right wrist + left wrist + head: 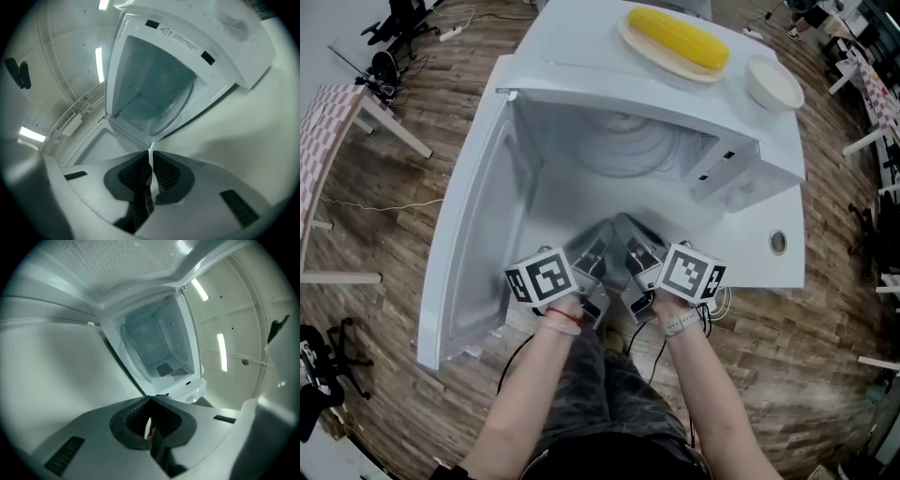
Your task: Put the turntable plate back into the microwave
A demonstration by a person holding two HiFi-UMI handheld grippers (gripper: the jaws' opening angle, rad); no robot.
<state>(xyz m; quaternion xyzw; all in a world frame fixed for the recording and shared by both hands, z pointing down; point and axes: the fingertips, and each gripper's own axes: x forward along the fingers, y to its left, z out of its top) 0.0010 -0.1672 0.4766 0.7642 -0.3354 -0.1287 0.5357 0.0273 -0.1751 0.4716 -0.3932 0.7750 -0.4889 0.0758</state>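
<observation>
The white microwave (741,155) stands with its door (473,234) swung wide to the left. The clear glass turntable plate (623,145) lies inside the cavity, also in the right gripper view as a curved glass disc (176,105) and faintly as the same plate (145,341) in the left gripper view. Both grippers hover side by side just outside the cavity mouth, apart from the plate. My left gripper (602,232) (150,398) is shut with nothing between its jaws. My right gripper (628,225) (151,153) is shut and empty too.
On top of the microwave sit a plate with a corn cob (680,37) and a white bowl (773,82). The microwave rests on a white table (778,267). Wooden floor, other tables and cables lie around.
</observation>
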